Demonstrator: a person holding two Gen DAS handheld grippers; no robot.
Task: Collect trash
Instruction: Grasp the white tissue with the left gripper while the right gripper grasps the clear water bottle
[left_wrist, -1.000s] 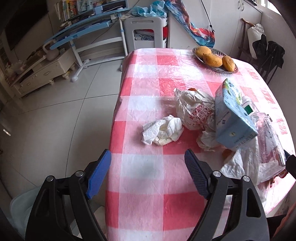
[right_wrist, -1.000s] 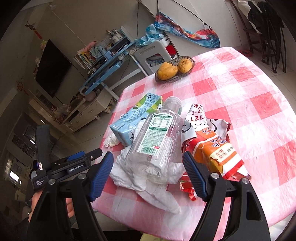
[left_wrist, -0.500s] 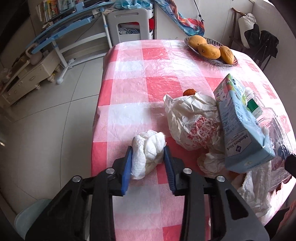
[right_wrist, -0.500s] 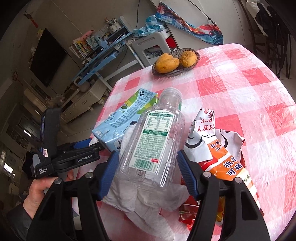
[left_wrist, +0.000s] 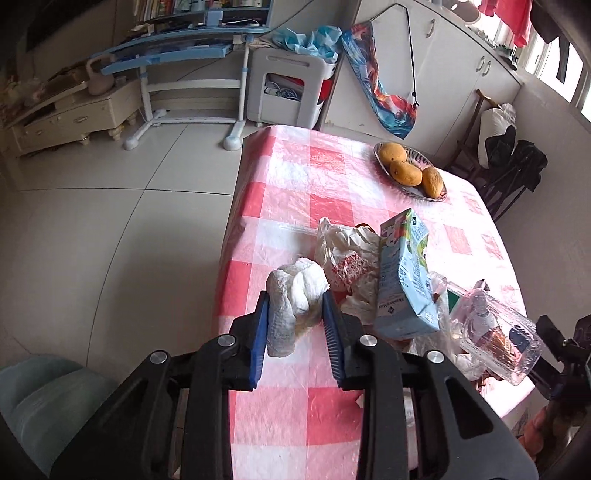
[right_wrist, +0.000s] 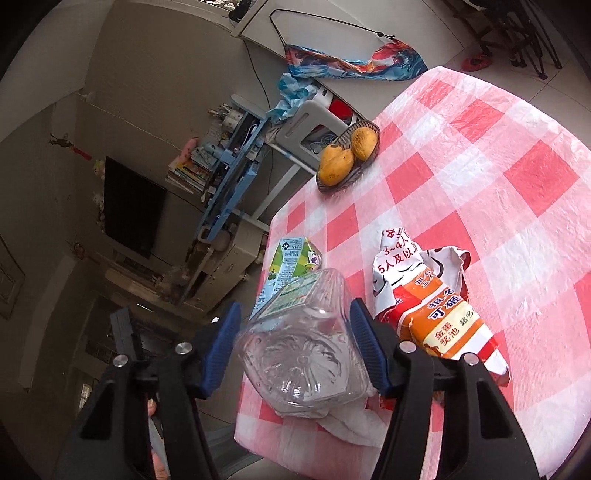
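My left gripper (left_wrist: 295, 314) is shut on a crumpled white tissue wad (left_wrist: 295, 295) and holds it above the red-and-white checked table (left_wrist: 317, 417). My right gripper (right_wrist: 295, 332) is shut on a clear plastic bottle (right_wrist: 303, 354) with a green label, lifted and tilted off the table; the bottle also shows in the left wrist view (left_wrist: 495, 328). A blue-green milk carton (left_wrist: 404, 273), a crumpled white plastic bag (left_wrist: 343, 254) and an orange-white snack wrapper (right_wrist: 432, 306) lie on the table. White tissue (right_wrist: 351, 421) lies under the bottle.
A dish of mangoes (left_wrist: 410, 171) stands at the table's far end. A pale green bin (left_wrist: 44, 406) sits on the floor at lower left. A blue desk (left_wrist: 166, 55), a white stool (left_wrist: 288, 88) and a low cabinet (left_wrist: 74, 118) stand beyond the table.
My left gripper closed on the tissue wad and lifted it. My right gripper closed on the plastic bottle and raised it, tilting it bottom toward the camera.
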